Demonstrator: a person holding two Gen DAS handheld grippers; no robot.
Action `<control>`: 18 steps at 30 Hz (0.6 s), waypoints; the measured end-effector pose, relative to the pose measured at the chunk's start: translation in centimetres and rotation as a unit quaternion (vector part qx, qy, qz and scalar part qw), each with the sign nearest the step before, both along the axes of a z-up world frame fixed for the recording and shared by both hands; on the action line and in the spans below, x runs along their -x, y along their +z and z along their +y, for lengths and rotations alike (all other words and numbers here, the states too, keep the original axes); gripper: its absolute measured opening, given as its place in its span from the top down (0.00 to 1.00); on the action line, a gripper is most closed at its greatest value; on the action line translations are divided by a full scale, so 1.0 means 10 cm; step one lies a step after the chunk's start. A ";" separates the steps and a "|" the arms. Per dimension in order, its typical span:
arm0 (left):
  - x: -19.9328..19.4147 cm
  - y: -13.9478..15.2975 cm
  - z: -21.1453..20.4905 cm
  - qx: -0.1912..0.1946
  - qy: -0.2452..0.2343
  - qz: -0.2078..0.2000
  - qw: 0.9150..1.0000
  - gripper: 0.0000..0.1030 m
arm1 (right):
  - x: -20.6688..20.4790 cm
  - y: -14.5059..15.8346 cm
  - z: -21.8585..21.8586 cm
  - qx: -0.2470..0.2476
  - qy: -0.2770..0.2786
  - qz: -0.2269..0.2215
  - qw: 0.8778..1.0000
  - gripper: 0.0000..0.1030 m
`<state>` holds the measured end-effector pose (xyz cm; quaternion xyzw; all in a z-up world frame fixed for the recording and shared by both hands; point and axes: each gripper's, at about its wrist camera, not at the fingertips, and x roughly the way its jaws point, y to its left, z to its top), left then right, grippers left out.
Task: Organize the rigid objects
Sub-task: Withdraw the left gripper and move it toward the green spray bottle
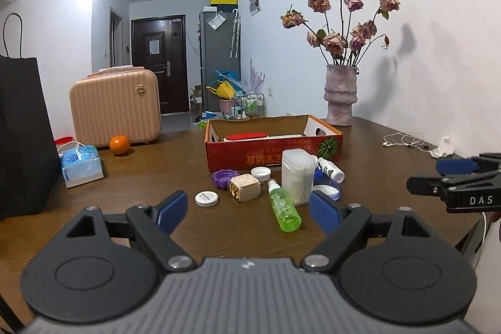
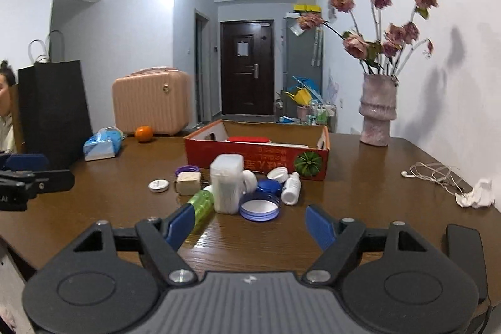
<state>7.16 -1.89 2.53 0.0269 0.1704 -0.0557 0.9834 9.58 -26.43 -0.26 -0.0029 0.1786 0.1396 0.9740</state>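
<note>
A red cardboard box (image 1: 272, 157) (image 2: 256, 157) stands mid-table with a red-topped item inside. In front of it lie a green spray bottle (image 1: 284, 207) (image 2: 202, 202), a clear cotton-swab tub (image 1: 296, 177) (image 2: 226, 182), a beige cube charger (image 1: 245, 187) (image 2: 188, 183), a small white tin (image 1: 206, 198) (image 2: 158, 185), a purple lid (image 1: 223, 177), a white cap (image 1: 260, 173), a blue lid (image 2: 259, 208) and a small white bottle (image 1: 332, 169) (image 2: 291, 188). My left gripper (image 1: 249, 213) is open and empty, just short of the pile. My right gripper (image 2: 249, 224) is open and empty, near the blue lid.
A pink case (image 1: 114, 105), an orange (image 1: 119, 145), a tissue pack (image 1: 82, 165) and a black bag (image 1: 22, 133) stand at the left. A vase of dried roses (image 1: 340, 96), white earphones (image 1: 407, 141) and crumpled paper (image 2: 476, 193) are at the right.
</note>
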 end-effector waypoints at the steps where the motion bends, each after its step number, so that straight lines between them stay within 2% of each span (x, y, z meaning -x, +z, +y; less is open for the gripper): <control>1: -0.06 -0.02 -0.01 0.003 -0.003 0.006 1.000 0.16 | -0.01 -0.02 -0.01 -0.003 -0.005 0.002 1.000 0.25; 12: -0.73 -0.32 -0.19 0.002 -0.013 0.063 0.998 0.20 | -0.48 -0.24 -0.09 -0.010 -0.014 0.039 0.999 0.26; 13: -0.84 -0.36 -0.21 0.004 -0.014 0.071 0.997 0.21 | -0.54 -0.27 -0.08 -0.010 -0.014 0.043 0.999 0.27; 15: -1.04 -0.42 -0.25 0.006 -0.015 0.088 0.996 0.30 | -0.67 -0.32 -0.08 -0.013 -0.012 0.050 0.999 0.27; 18: -1.42 -0.55 -0.33 0.012 -0.023 0.118 0.993 0.36 | -0.86 -0.39 -0.07 -0.012 -0.008 0.062 0.998 0.27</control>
